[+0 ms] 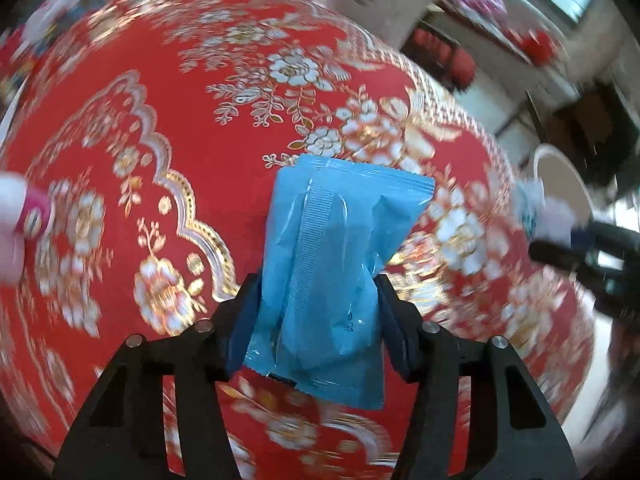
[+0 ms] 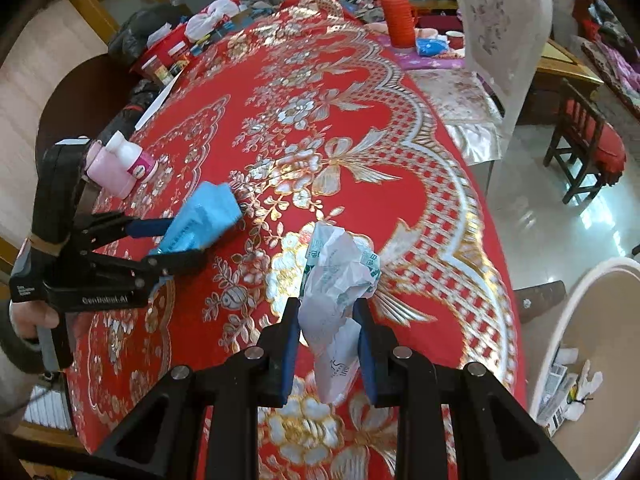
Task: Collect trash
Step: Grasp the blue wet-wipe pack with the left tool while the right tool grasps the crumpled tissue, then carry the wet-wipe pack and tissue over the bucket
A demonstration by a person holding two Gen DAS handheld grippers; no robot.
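I see a pink bottle (image 2: pixel 120 168) standing on the red-clothed bench (image 2: pixel 420 168), and a white bin (image 2: pixel 576 292) beside its edge. My left fingers (image 1: pixel 316 320) grip the blue packet (image 1: pixel 336 256); my right fingers (image 2: pixel 328 340) clamp the crumpled white wrapper (image 2: pixel 340 280) above the cloth.

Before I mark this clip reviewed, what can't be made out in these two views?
- Left wrist view: motion blur smears the pink bottle at the left edge.
- Left wrist view: the frame's right edge cuts off the right gripper and the bin.
- Right wrist view: the frame edge crops the bin; its contents are only partly seen.
- Right wrist view: print on the crumpled white wrapper is too small to read.
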